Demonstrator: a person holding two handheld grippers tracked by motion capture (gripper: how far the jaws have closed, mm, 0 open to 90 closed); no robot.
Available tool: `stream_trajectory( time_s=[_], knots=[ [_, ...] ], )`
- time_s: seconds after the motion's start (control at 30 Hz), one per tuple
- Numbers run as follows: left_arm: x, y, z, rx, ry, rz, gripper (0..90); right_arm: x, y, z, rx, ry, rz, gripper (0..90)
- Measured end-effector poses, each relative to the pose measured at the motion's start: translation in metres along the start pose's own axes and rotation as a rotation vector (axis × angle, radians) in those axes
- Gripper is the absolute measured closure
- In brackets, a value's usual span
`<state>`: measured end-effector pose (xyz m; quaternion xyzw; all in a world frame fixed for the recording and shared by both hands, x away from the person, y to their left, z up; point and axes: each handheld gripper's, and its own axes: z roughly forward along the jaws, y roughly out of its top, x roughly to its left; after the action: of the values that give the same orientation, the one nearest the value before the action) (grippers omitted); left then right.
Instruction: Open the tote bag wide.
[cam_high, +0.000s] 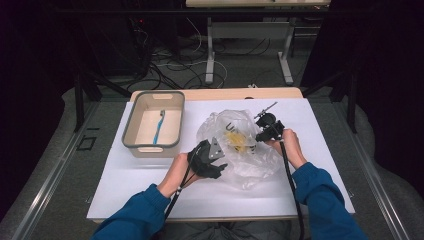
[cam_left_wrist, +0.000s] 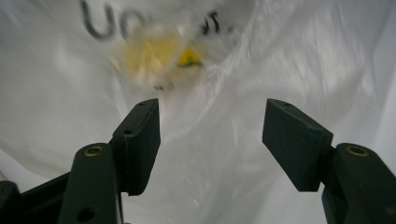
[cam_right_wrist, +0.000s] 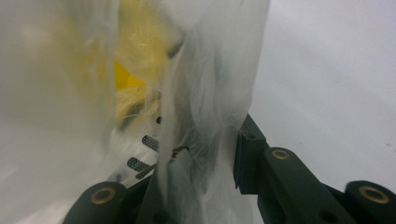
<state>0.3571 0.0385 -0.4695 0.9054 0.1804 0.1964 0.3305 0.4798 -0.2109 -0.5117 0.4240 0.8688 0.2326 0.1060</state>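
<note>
Plastic bag (cam_high: 240, 145) near table edge (cam_high: 327, 145)

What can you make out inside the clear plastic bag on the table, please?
Through the plastic bag a yellow item shows, blurred by the crinkled film; dark lettering is printed on the bag. What the item is, and whatever lies beneath it, cannot be told.

A beige tub (cam_high: 131, 120) with a grey rim sits on the left part of the white table top (cam_high: 125, 185); 1 blue toothbrush (cam_high: 159, 126) lies lengthwise inside it; beyond the far edge, cables (cam_high: 175, 70) sprawl across the floor beside 2 grey table legs (cam_high: 210, 50).
</note>
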Motion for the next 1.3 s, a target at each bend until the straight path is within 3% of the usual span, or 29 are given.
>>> stream_trajectory(
  time_s=[0.1,0.13,0.17,0.2,0.23,0.3,0.37,0.47,0.63,0.67,0.73,0.8,0.87,0.97,1.0,1.03,1.07,1.1,1.13,1.17,1.2,1.23,1.27,1.3],
  knots=[
    [0.007,0.007,-0.001,-0.014,0.041,-0.011,33.8,-0.001,-0.003,-0.003,-0.033,0.013,-0.005,72.7],
    [0.009,0.008,0.002,0.001,0.074,-0.002,33.4,-0.001,-0.003,-0.005,-0.020,0.015,-0.007,68.2],
    [0.011,0.008,0.008,0.021,0.113,0.016,32.7,-0.002,-0.003,-0.007,-0.020,0.009,0.001,62.6],
    [0.013,0.006,0.015,0.030,0.150,0.018,32.5,-0.002,-0.005,-0.011,-0.027,0.012,0.018,51.1],
    [0.016,0.004,0.024,0.047,0.160,0.015,32.5,-0.002,-0.005,-0.011,-0.027,0.012,0.018,51.1],
    [0.020,-0.001,0.041,0.084,0.181,0.005,32.8,-0.002,-0.007,-0.018,-0.043,0.023,0.015,40.4],
    [0.024,-0.006,0.053,0.139,0.190,0.010,33.7,-0.002,-0.010,-0.028,-0.057,0.022,0.020,30.3],
    [0.027,-0.012,0.067,0.167,0.198,0.000,36.8,0.000,-0.016,-0.044,-0.050,0.046,0.032,18.9],
    [0.032,-0.018,0.078,0.201,0.193,-0.029,46.9,0.014,-0.025,-0.071,-0.079,0.026,0.024,8.8],
    [0.033,-0.019,0.080,0.206,0.191,-0.040,47.9,0.017,-0.026,-0.075,-0.087,0.024,0.004,6.3],
    [0.034,-0.021,0.084,0.222,0.183,-0.053,51.6,0.029,-0.030,-0.077,-0.070,0.045,-0.017,2.8],
    [0.034,-0.024,0.089,0.228,0.175,-0.064,54.4,0.042,-0.036,-0.069,-0.038,0.066,-0.048,2.9],
    [0.035,-0.028,0.092,0.248,0.156,-0.063,58.7,0.053,-0.045,-0.053,0.027,0.070,-0.078,10.7],
    [0.038,-0.030,0.093,0.242,0.137,-0.088,71.3,0.056,-0.055,-0.030,0.083,0.061,-0.103,39.4],
    [0.038,-0.031,0.092,0.243,0.131,-0.082,77.3,0.057,-0.060,-0.021,0.023,0.051,-0.098,52.5],
    [0.039,-0.032,0.092,0.241,0.121,-0.098,83.0,0.055,-0.055,-0.029,0.216,0.041,-0.136,61.2],
    [0.040,-0.032,0.092,0.246,0.119,-0.099,86.9,0.054,-0.056,-0.026,0.223,0.047,-0.137,70.8],
    [0.041,-0.033,0.092,0.245,0.112,-0.108,89.0,0.055,-0.066,-0.009,-0.017,0.079,-0.095,77.5],
    [0.041,-0.033,0.090,0.250,0.105,-0.122,89.7,0.054,-0.066,-0.007,-0.009,0.097,-0.087,82.3],
    [0.042,-0.034,0.089,0.255,0.101,-0.127,90.0,0.050,-0.064,-0.013,0.081,0.088,-0.120,85.8],
    [0.043,-0.035,0.088,0.259,0.097,-0.136,90.0,0.047,-0.063,-0.016,0.141,0.091,-0.118,87.6],
    [0.043,-0.037,0.086,0.255,0.090,-0.160,90.0,0.045,-0.064,-0.019,0.176,0.074,-0.080,88.6],
    [0.044,-0.038,0.084,0.264,0.077,-0.180,90.0,0.028,-0.063,-0.026,0.250,0.060,-0.184,89.2],
    [0.045,-0.041,0.081,0.264,0.071,-0.193,90.0,0.026,-0.067,-0.029,0.235,0.038,-0.098,89.3]
  ],
)
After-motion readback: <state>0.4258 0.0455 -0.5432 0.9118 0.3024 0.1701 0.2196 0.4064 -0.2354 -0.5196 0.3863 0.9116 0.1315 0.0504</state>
